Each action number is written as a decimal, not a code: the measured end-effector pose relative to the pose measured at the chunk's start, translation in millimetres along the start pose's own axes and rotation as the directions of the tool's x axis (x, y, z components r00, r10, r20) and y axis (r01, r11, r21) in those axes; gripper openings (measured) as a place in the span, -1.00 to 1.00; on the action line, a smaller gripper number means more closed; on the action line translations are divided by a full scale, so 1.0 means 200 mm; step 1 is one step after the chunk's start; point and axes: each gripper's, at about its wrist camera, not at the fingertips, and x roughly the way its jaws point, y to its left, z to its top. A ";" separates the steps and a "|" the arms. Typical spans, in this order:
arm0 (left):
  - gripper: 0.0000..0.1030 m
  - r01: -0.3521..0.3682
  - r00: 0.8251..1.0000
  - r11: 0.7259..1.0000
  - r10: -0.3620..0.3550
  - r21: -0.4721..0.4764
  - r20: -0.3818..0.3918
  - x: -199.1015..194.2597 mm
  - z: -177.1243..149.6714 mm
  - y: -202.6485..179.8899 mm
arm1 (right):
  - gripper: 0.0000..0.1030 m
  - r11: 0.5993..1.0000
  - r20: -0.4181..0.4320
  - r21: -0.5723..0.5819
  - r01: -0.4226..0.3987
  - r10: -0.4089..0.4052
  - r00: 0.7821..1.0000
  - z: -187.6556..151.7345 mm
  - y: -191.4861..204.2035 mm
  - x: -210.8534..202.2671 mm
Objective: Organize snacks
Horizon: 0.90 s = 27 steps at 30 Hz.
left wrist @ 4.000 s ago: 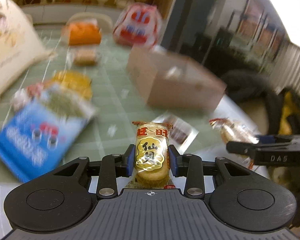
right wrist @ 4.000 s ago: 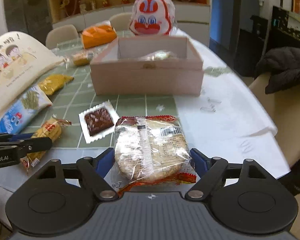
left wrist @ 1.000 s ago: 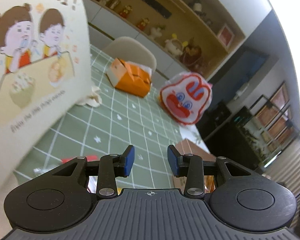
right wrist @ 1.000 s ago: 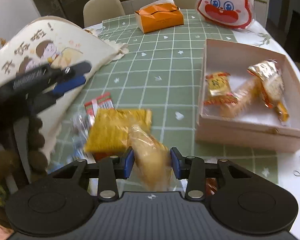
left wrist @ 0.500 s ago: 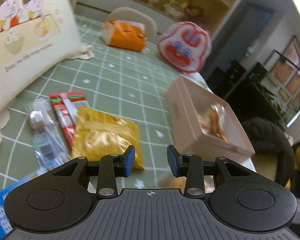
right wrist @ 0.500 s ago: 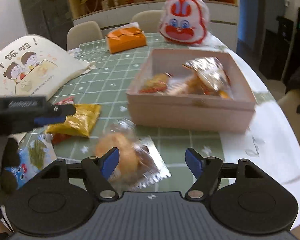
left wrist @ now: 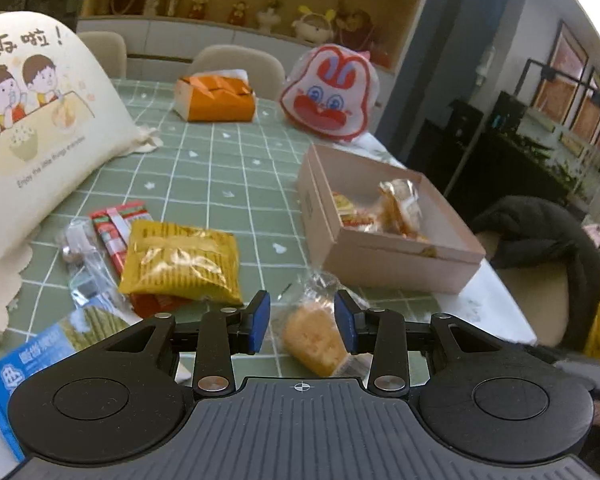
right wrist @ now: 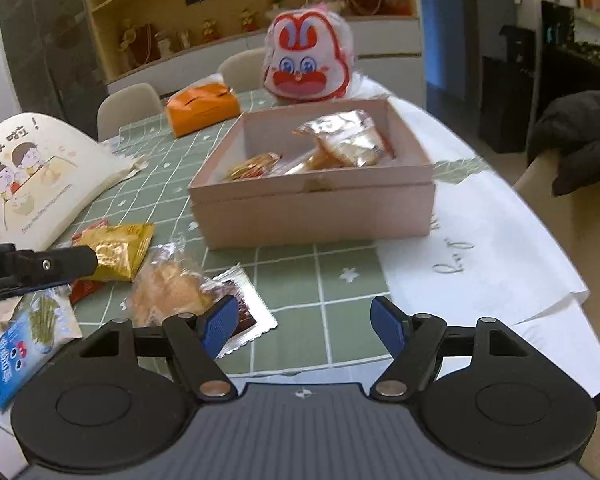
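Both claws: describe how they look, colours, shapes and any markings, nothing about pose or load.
The left claw and right claw look alike: a dark grey ribbed housing with a small crosshair mark at its front edge, two round black discs either side, black linkage arms with silver rivets, and ribbed blue pads on the fingertips. No cables show.

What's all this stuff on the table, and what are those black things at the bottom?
box: 1, pink, open, centre-right, holding several snacks
yellow packet: 1, left of box
bun: 1, golden, clear wrapper, between left tool's tips
brown snack: 1, silver wrapper, under the bun
blue packet: 1, near left edge
tissue box: 1, orange, far side
rabbit bag: 1, red-white, behind box
cream bag: 1, cartoon print, left
left tool: open
right tool: open, empty
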 end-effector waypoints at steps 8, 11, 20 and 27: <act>-0.22 0.074 0.995 0.978 -0.085 -0.196 -0.044 0.01 -0.15 0.26 | 0.41 1.000 0.070 -0.010 0.027 -0.026 0.997 0.04 0.04 0.04; -0.22 0.082 0.995 0.973 -0.092 -0.215 -0.037 0.00 -0.16 0.31 | 0.06 1.000 0.008 -0.029 0.008 -0.008 1.000 0.02 0.09 0.10; -0.22 0.077 0.997 0.991 -0.075 -0.106 0.015 0.00 -0.10 0.24 | 0.30 0.978 0.018 -0.176 -0.109 0.114 0.993 -0.08 0.22 -0.02; -0.22 0.100 0.994 0.978 -0.104 -0.181 -0.016 0.01 -0.13 0.30 | 0.29 0.995 0.055 -0.034 -0.095 0.097 0.994 0.16 0.11 0.06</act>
